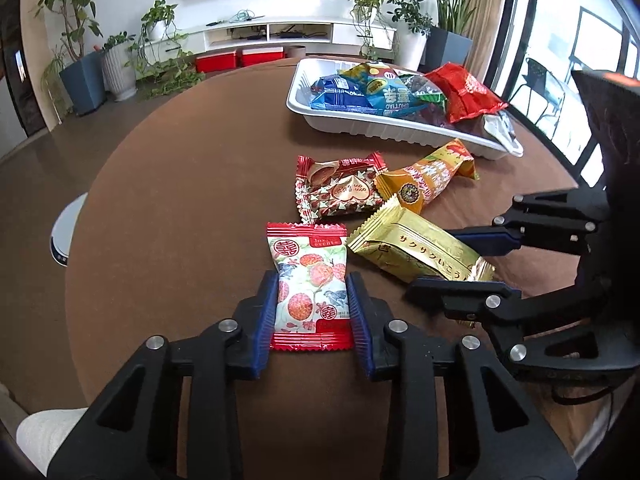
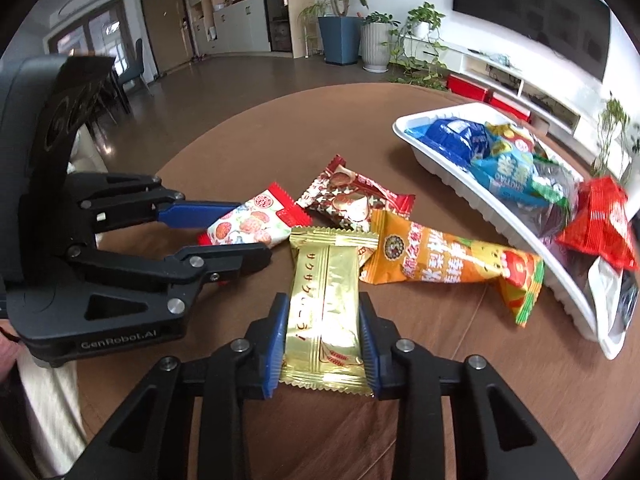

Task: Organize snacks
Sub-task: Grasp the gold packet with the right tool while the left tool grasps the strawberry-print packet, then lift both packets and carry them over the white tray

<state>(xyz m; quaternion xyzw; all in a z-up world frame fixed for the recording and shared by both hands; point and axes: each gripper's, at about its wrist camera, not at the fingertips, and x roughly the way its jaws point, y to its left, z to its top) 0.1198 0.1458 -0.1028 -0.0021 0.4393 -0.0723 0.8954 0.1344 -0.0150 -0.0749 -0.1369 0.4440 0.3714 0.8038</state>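
Left wrist view shows the left gripper (image 1: 313,312) clamped across a red-and-white lychee packet (image 1: 310,284) on the brown table (image 1: 180,208), while the right gripper (image 2: 323,332) pinches a gold foil packet (image 2: 326,304); both look light, crinkly and slippery, best held mid-body.

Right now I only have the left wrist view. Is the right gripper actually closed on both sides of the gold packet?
Observer: Yes. In the right wrist view the right gripper presses on both long sides of the gold packet.
Operator: Which part of it is gripped?
Observer: The near half, at the end with the small red print. Your view hides that end behind a finger.
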